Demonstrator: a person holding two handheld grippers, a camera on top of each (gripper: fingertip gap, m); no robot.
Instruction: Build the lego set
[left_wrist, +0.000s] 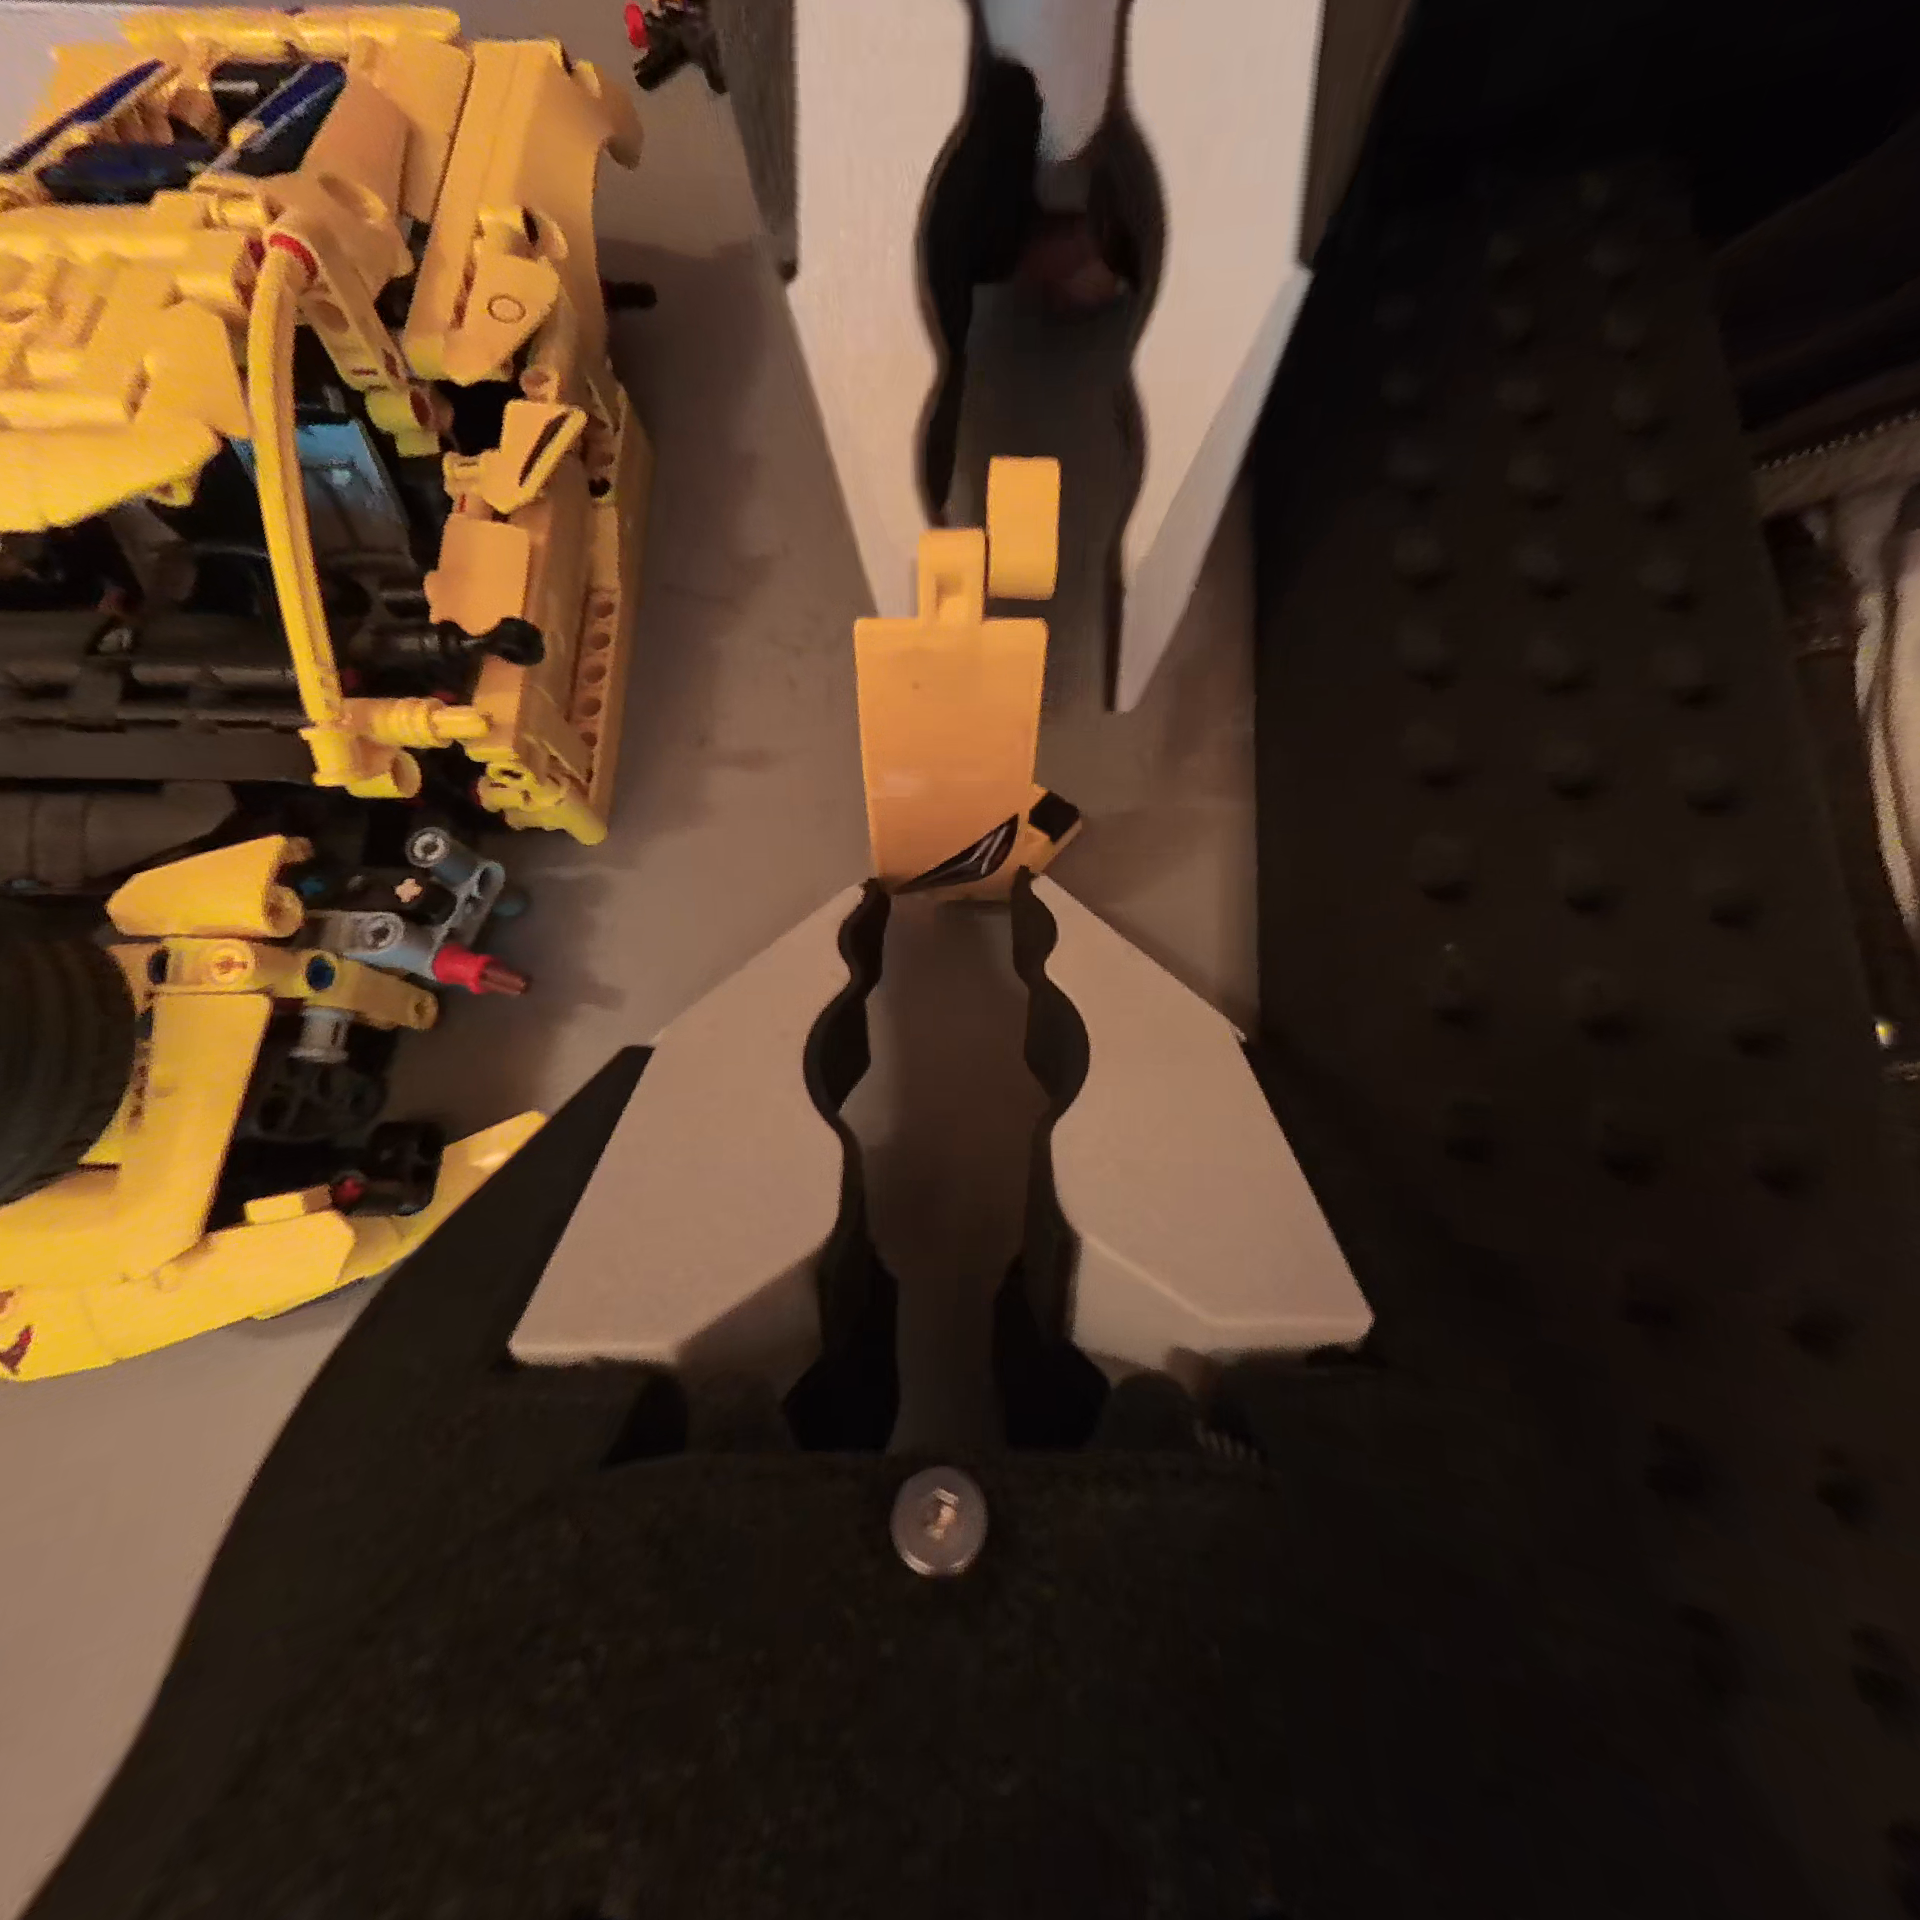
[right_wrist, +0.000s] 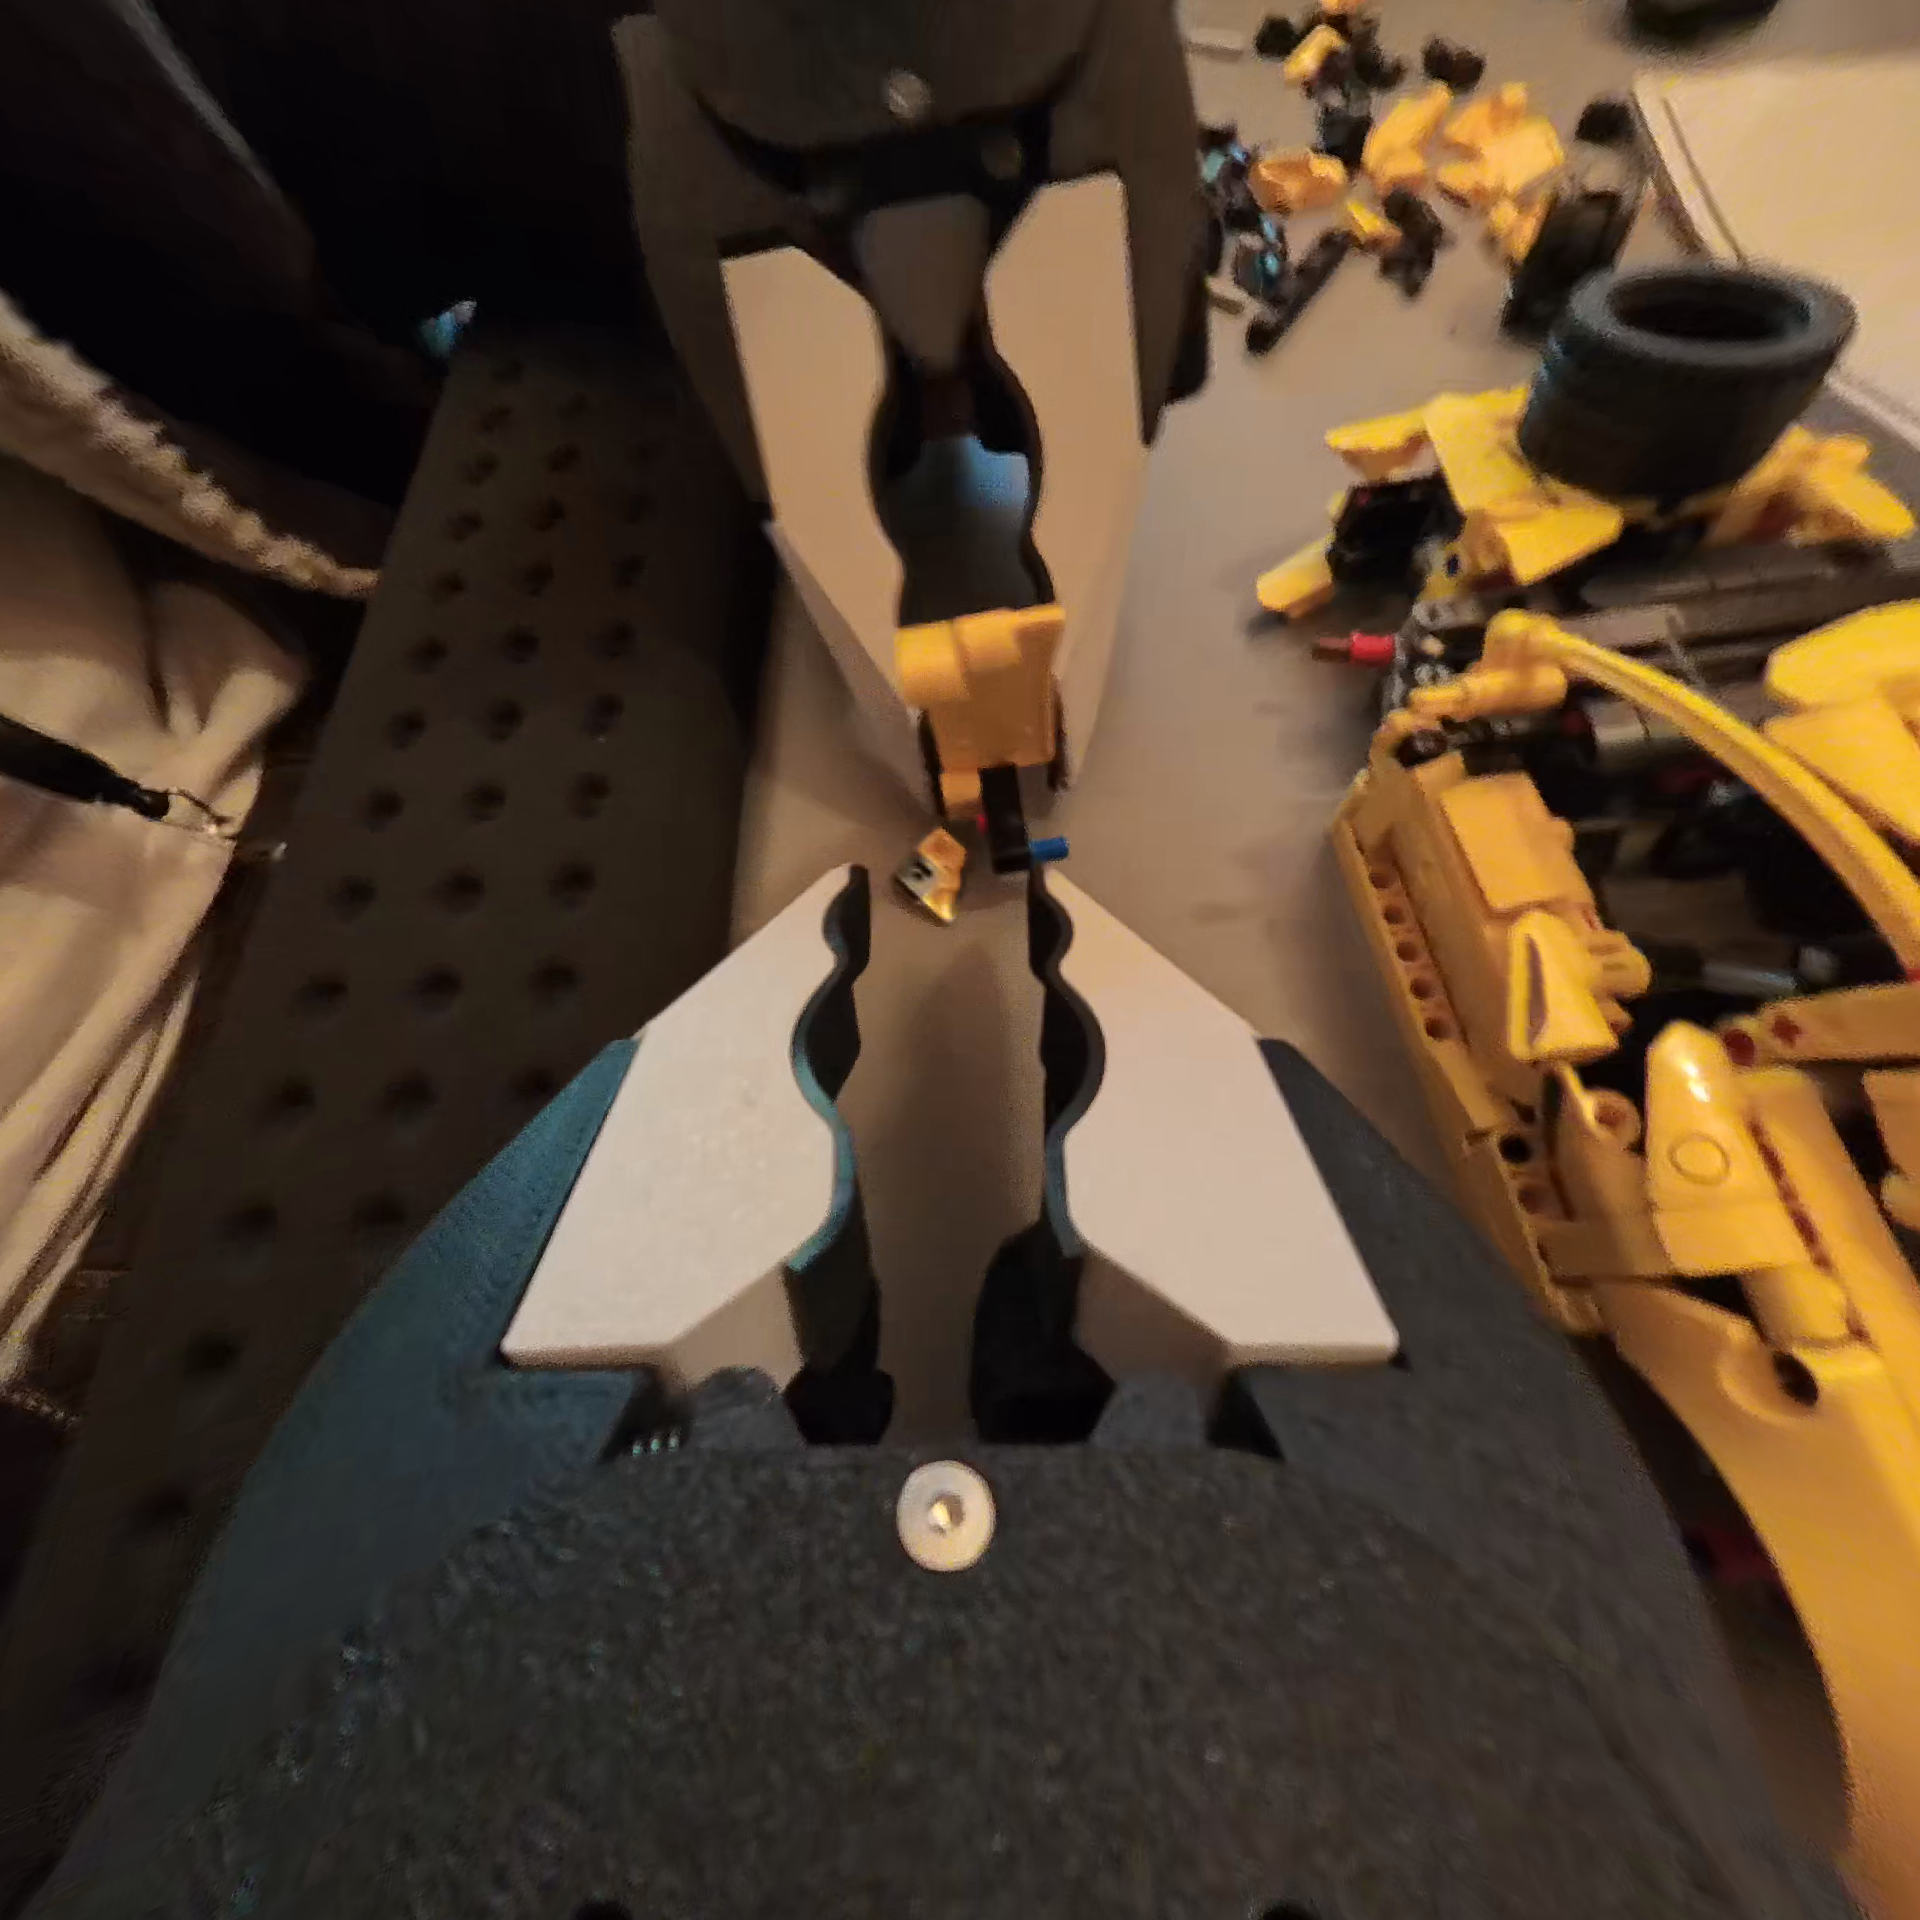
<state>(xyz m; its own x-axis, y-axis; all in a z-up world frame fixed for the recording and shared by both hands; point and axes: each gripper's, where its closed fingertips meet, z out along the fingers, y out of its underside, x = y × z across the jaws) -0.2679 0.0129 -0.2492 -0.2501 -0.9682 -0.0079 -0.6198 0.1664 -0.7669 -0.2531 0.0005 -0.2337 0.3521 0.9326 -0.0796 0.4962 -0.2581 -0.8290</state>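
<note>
Gripping a yellow panel piece (left_wrist: 951, 727) at its lower end, the left gripper (left_wrist: 951, 888) sits at frame centre in the left wrist view, its fingertips narrowed onto the part. The piece is a flat yellow plate with a curved base carrying a dark striped marking, and two rounded connector lugs at its top. In the right wrist view the same piece (right_wrist: 982, 696) appears upper centre, with a black connector and a small blue pin beneath it.

The right gripper (right_wrist: 945, 883) faces it tip to tip, jaws slightly parted; a small yellow fragment (right_wrist: 932, 871) lies between its tips, but contact cannot be confirmed. In the left wrist view that gripper (left_wrist: 1039, 582) comes down from the top centre, and whether its tips touch the lugs cannot be told.

The yellow lego car (left_wrist: 312, 499) is cut off by the left edge; the right wrist view shows it (right_wrist: 1621, 1039) blurred at right. A black tyre (right_wrist: 1694, 374) rests on yellow parts at upper right, with loose pieces (right_wrist: 1403, 177) scattered behind it on the grey table (left_wrist: 727, 520). A dark studded panel (left_wrist: 1558, 935) runs down the right side, beside pale fabric (right_wrist: 104, 831).
</note>
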